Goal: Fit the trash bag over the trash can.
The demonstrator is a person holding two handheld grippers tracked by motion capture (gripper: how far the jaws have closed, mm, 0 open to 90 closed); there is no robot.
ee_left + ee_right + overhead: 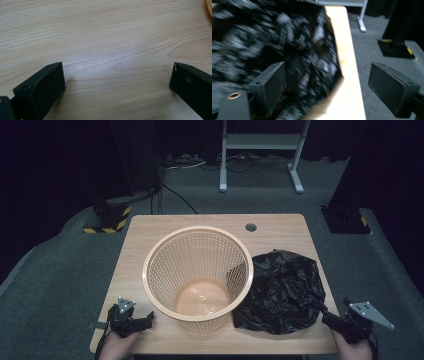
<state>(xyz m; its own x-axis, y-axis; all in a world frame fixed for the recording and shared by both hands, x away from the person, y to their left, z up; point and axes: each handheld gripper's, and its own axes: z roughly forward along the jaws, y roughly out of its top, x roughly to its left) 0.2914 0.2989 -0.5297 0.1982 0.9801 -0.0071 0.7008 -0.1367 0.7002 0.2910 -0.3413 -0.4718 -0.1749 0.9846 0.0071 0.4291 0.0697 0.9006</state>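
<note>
A peach mesh basket (198, 275) stands upright in the middle of the wooden table (280, 225). To its right lies a crumpled black plastic bag (282, 290), touching the basket's side; the bag (287, 50) is blurred in the right gripper view. My left gripper (145, 320) rests open at the table's front left, just left of the basket; in the left gripper view its jaws stand wide apart over bare wood (112, 45). At the front right corner my right gripper (327, 317) is open, one jaw over the bag's edge, the other past the table edge.
A round cable hole (251, 227) sits near the table's far edge. Grey carpet (60, 265) surrounds the table. A white metal stand (260, 150) is behind it, and black bases with yellow hazard stripes (107, 217) sit at the far left and right.
</note>
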